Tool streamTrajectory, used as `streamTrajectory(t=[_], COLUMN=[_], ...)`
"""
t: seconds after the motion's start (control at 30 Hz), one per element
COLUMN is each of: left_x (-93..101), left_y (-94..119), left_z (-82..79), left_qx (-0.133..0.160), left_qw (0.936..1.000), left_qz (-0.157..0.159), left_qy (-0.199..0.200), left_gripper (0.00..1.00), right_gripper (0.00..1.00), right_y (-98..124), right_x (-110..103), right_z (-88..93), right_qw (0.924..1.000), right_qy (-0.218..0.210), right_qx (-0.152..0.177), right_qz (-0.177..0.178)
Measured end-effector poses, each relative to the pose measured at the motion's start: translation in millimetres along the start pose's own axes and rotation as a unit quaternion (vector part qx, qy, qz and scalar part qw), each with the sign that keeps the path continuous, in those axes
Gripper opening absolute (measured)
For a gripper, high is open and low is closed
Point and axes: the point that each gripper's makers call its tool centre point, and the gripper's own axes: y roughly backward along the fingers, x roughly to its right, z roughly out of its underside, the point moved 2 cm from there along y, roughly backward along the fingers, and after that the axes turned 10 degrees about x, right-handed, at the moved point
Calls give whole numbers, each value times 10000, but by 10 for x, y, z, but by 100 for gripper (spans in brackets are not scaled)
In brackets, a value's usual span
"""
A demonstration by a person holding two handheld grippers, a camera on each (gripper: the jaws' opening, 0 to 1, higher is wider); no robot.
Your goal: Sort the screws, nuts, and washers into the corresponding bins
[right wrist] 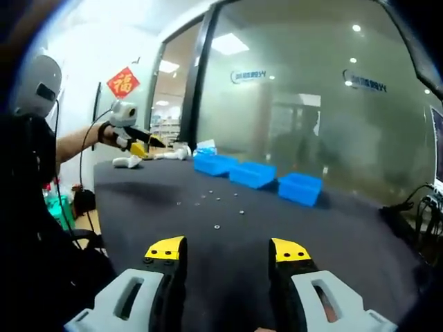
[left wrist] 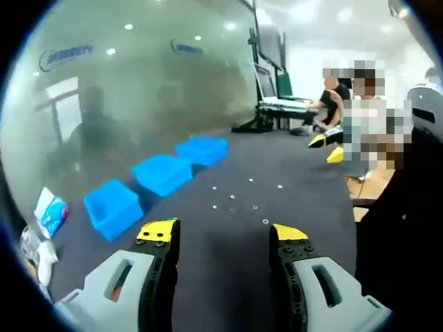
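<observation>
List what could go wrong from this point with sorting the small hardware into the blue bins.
1. The scattered parts are tiny and pale on the dark table; the wide-open left gripper and right gripper may pinch badly or flick one away.
2. The three blue bins look alike, so a part could land in the wrong one.
3. Some parts lie close together, so two might get grabbed at once.

Three bins (left wrist: pixel 163 173) line the table's (left wrist: pixel 291 180) glass-wall edge.
</observation>
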Motion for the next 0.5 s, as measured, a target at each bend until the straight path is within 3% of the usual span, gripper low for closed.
streamTrajectory(t=[0.2,0.5], left_x=[-86,-222], left_y=[-357,-853], left_z=[80,155], left_qx=[-359,-938], left_qw=[9986,9953], left_qz=[294,207], left_qy=[253,-145], left_gripper=[50,50], right_gripper=[43,43], right_y=[14,40], right_x=[-22,-35], right_z=[55,131], right_qw=[10000,9999], right_qy=[-48,-84], right_qx=[-37,-107], right_qz=[-30,-67])
